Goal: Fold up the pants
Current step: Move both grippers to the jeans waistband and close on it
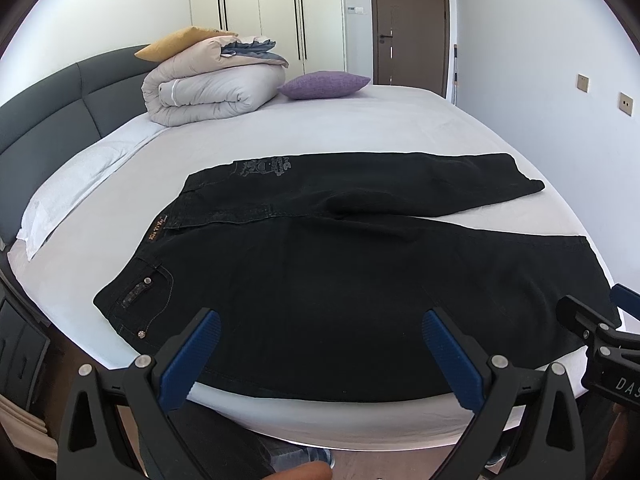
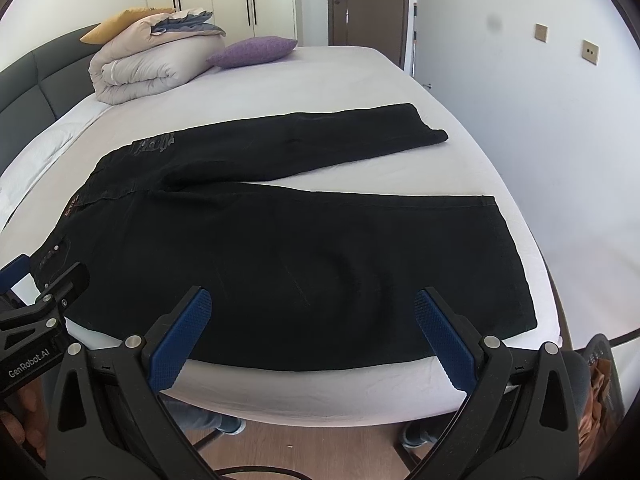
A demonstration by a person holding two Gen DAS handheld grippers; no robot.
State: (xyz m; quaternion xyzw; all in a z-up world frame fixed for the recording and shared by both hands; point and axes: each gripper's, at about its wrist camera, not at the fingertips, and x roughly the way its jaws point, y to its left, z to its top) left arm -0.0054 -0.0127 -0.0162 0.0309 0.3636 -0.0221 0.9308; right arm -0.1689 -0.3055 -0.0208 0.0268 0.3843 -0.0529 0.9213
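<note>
Black pants [image 1: 320, 280] lie spread flat on the white bed [image 1: 360, 132], waistband to the left, both legs running right and splayed apart. They also show in the right wrist view [image 2: 320, 248]. My left gripper [image 1: 320, 320] is open and empty, held above the bed's near edge over the near leg's thigh. My right gripper [image 2: 312, 300] is open and empty, held above the near leg further right. The right gripper shows at the right edge of the left wrist view [image 1: 592, 328]; the left gripper shows at the left edge of the right wrist view [image 2: 44, 292].
A folded duvet [image 1: 212, 88] with a yellow pillow [image 1: 176, 42] and a purple cushion [image 1: 324, 84] sit at the bed's far end. A dark headboard [image 1: 48, 120] runs along the left. A wall [image 1: 540, 80] stands close on the right; wardrobe and door behind.
</note>
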